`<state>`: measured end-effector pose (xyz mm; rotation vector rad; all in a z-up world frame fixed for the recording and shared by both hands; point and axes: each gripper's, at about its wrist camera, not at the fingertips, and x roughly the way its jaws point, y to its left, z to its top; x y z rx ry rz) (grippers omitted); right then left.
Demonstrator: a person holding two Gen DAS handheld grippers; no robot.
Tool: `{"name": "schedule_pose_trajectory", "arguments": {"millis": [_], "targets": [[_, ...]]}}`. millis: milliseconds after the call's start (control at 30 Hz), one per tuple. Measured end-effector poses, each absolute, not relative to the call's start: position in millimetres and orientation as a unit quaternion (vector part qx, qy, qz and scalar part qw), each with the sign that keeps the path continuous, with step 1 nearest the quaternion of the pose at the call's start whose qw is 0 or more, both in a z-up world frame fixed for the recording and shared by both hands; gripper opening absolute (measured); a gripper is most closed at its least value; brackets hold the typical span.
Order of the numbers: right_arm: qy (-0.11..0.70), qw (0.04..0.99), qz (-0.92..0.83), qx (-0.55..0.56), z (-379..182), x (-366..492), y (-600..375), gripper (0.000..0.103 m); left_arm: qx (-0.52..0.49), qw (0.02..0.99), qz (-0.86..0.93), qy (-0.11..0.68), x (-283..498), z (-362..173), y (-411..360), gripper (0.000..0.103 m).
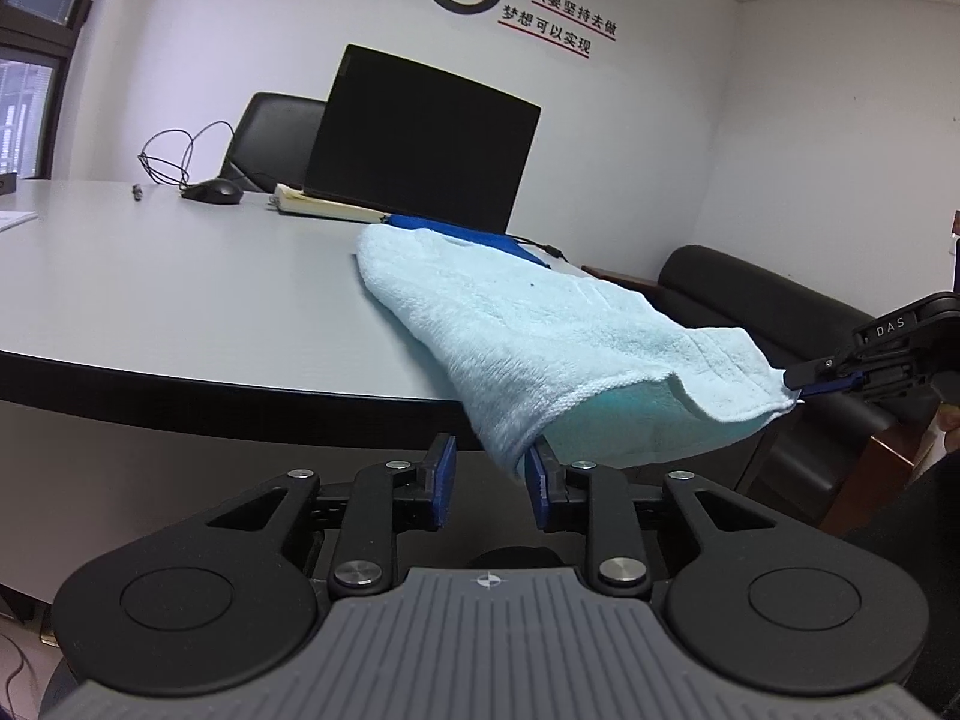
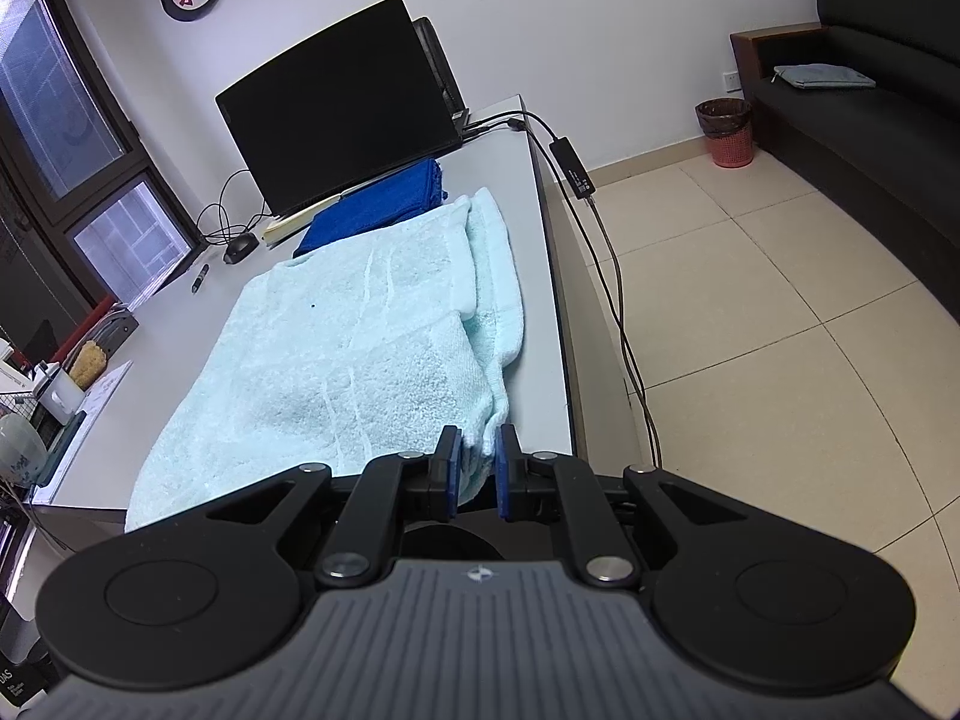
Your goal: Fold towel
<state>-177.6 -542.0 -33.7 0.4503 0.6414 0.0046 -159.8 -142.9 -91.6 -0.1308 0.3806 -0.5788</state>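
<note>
Towel first: a pale aqua terry-cloth towel, folded over itself, lies across the near end of the light grey tabletop, and in the right wrist view it fills the centre of the frame, its near edge spilling over the table's rim at lower centre. Right gripper, black with blue pads, has its jaws nearly together on the towel's near right corner, the cloth pinched between the pads; in the left wrist view that same gripper comes in from the right edge, holding the corner up and away from the table so the fabric sags in a loose pouch. Left gripper sits at lower centre of its own view, jaws partly apart; the hanging fold of the towel touches the inner face of the right-hand pad while the left-hand pad stands clear, so nothing is clamped there. Behind the towel, toward the upper middle of both frames, a folded deep blue cloth lies just beside it, and behind that a black laptop with its dark screen raised rests partly on a cream notebook. Further left on the table are a black computer mouse and a looped black cable. At upper right of the right wrist view, a black sofa and a red mesh wastebasket stand on the beige tiled floor.
</note>
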Motion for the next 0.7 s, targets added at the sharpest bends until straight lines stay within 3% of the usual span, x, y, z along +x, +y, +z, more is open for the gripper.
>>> {"name": "schedule_pose_trajectory", "arguments": {"millis": [167,267,433,700], "targets": [[0.313,0.924,0.003,0.22,-35.0,-177.9,-542.3,0.012,-0.062,0.939,-0.284,0.184,-160.3,-90.9,-145.7,0.039],[0.313,0.924,0.004,0.22,-35.1,-177.8,-541.9,0.012,-0.062,0.937,-0.286,0.192,-157.1,-93.3,-147.8,0.035],[0.313,0.924,0.004,0.221,-35.6,-177.6,-541.9,0.012,-0.06,0.936,-0.285,0.198,-156.3,-96.1,-147.4,0.013],[0.313,0.925,0.004,0.216,-37.2,-180.9,-536.9,0.016,-0.055,0.937,-0.284,0.194,-155.8,-95.5,-146.6,0.012]]}}
